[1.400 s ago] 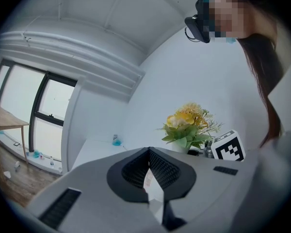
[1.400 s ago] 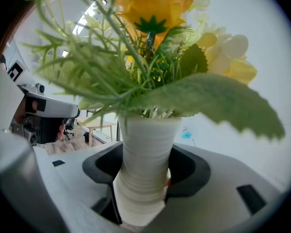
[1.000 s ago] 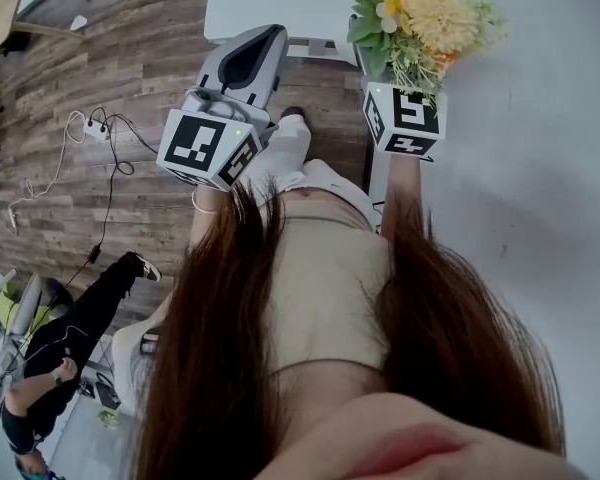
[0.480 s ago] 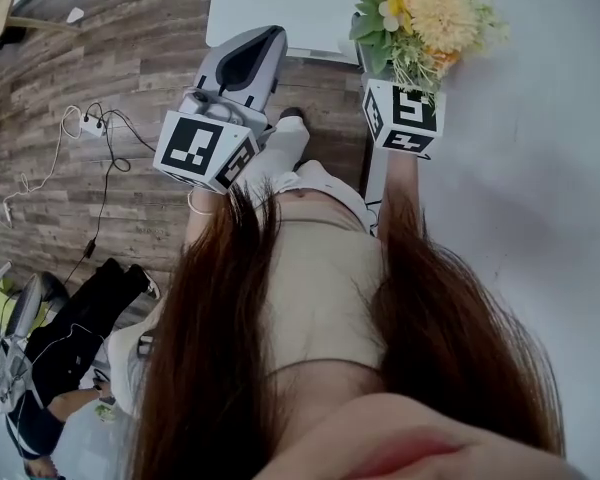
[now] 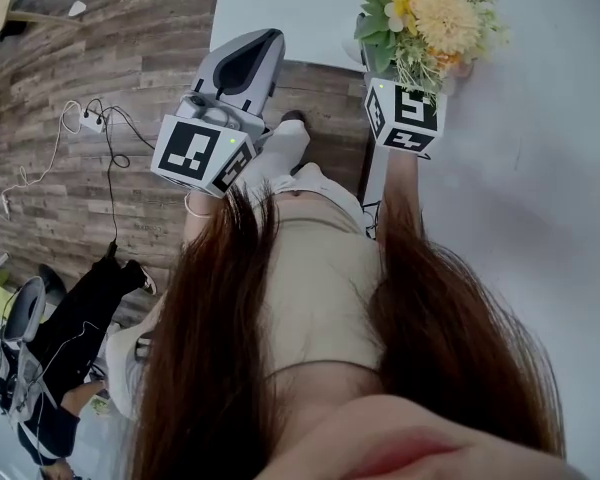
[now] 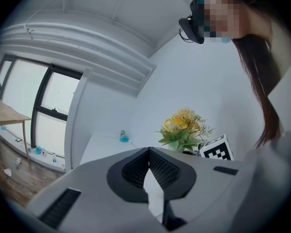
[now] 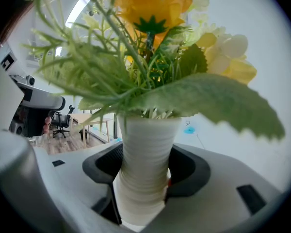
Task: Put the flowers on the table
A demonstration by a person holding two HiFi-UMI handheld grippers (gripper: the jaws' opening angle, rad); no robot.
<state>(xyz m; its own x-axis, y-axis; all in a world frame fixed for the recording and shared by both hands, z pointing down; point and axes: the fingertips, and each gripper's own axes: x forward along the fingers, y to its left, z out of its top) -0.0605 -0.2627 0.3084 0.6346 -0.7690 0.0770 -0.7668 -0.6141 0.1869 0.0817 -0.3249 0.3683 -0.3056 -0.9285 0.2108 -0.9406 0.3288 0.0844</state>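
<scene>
A bunch of yellow and cream flowers with green leaves stands in a white ribbed vase. My right gripper is shut on the vase's body, a dark pad on each side. In the head view the bunch hangs over the near edge of the white table, and the vase is hidden under the blooms. I cannot tell whether its base touches the table. My left gripper is held over the wooden floor to the left, shut with nothing in it. The flowers also show in the left gripper view.
A second white tabletop lies at the top of the head view. Cables and a power strip lie on the wooden floor at the left. A person in black sits at the lower left beside a chair.
The flowers and my right gripper have drifted slightly right, further over the table. The left gripper has barely moved. The seated person at lower left has shifted.
</scene>
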